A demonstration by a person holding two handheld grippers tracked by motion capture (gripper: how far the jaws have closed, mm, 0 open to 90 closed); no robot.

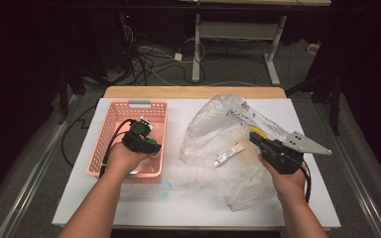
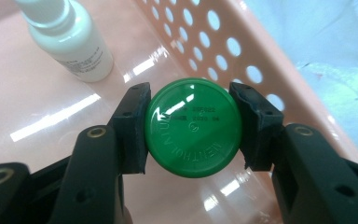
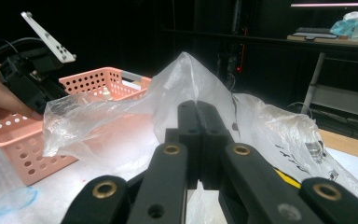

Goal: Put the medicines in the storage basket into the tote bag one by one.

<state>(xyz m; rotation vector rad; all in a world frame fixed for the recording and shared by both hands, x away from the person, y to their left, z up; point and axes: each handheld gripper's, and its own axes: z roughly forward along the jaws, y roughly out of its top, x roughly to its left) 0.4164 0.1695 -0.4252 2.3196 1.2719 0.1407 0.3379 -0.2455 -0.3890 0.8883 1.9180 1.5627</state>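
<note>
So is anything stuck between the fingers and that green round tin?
No. In the left gripper view the left gripper has both fingers pressed right against the sides of the green tin, with nothing between. It sits inside the pink basket, and the white bottle stands well aside.

One basket (image 1: 110, 130), one bag (image 1: 213, 124), two bottles (image 2: 72, 39).

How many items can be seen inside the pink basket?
2. A green round tin is clamped between the left gripper pads on the pink basket floor, near its perforated wall. A white bottle lies farther along the floor. The hand may hide others.
</note>
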